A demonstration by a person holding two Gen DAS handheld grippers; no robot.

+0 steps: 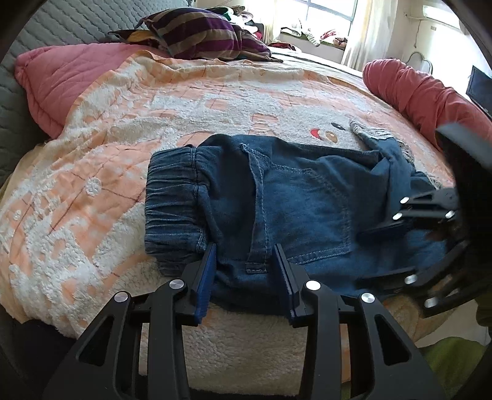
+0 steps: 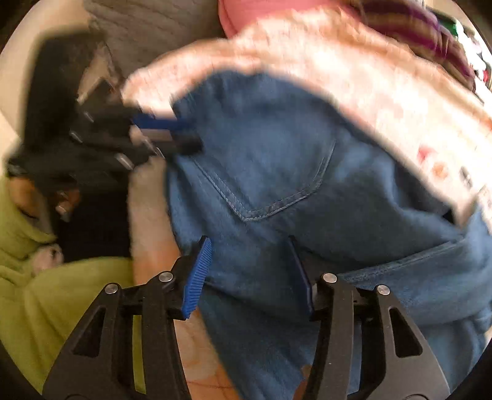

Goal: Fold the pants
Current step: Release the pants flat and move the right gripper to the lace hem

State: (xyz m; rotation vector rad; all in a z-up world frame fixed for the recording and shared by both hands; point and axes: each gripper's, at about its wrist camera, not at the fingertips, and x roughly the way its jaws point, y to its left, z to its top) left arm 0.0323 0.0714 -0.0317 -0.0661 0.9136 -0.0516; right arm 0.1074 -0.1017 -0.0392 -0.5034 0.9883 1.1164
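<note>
Left wrist view: my left gripper (image 1: 244, 270) sits low at the near edge of the jeans (image 1: 292, 200), blue pads either side of a denim fold by the belt loop; jaws part-way apart, fabric between them, pads look to be touching the cloth at the sides, but I cannot tell if it's a real pinch. Jeans lie folded on the peach-and-white fleece blanket (image 1: 107, 154), elastic waistband (image 1: 172, 200) to the left, back pocket up, legs doubled over at the right. My right gripper (image 1: 381, 249) comes in from the right over the leg end, jaws apart, denim between them. Farther back: pink quilt (image 1: 58, 80), striped cushion (image 1: 196, 34), red bolster (image 1: 421, 89), window (image 1: 332, 12).

Right wrist view, blurred: my right gripper (image 2: 249, 270) has fingers spread, not clenched, denim running between and under them, pads not pressing. Pocket seam (image 2: 270, 209) just beyond. My left gripper (image 2: 181, 135) at the far left edge of the jeans. Green sleeve (image 2: 46, 292) lower left.
</note>
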